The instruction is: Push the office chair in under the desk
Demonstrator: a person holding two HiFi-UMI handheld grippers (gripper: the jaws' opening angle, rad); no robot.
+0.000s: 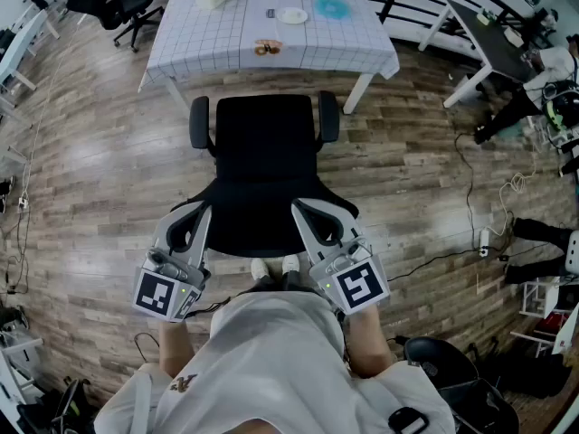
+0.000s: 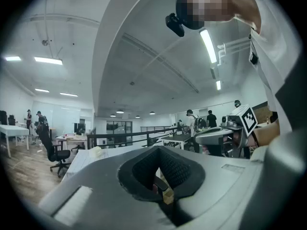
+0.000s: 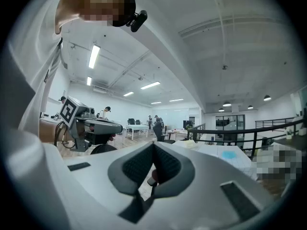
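White plate (image 1: 292,15) on checked desk (image 1: 208,34)

No readable text is showing; left gripper (image 1: 201,212) and right gripper (image 1: 301,208) are carrying only square coded markers.

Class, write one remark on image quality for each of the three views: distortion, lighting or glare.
Head view: fisheye curves the floorboards around the office chair; the light is even. Left gripper view: dark circular vignette, and the ceiling strip light blows out white. Right gripper view: same round vignette, with a bright strip lamp upper left.
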